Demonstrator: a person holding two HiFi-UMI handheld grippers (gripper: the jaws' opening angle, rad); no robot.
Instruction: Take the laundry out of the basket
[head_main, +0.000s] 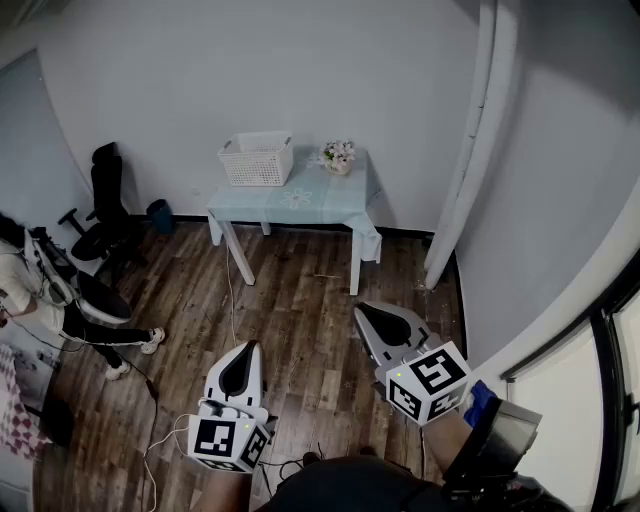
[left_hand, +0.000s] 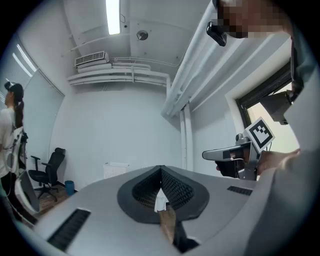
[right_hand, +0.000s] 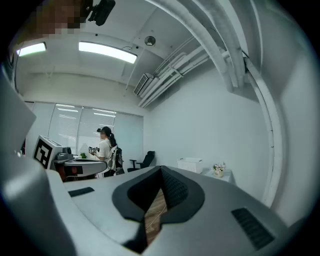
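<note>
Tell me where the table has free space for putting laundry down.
The front strip of the table, before the basket and the flowers, is bare. The back edge is crowded; only a narrow gap separates basket and flowers.

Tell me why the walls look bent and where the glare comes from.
Head view: the wide lens bows the white column and darkens the corners. Left gripper view: a ceiling lamp glares. Right gripper view: two lamp strips glare and pipes curve.
</note>
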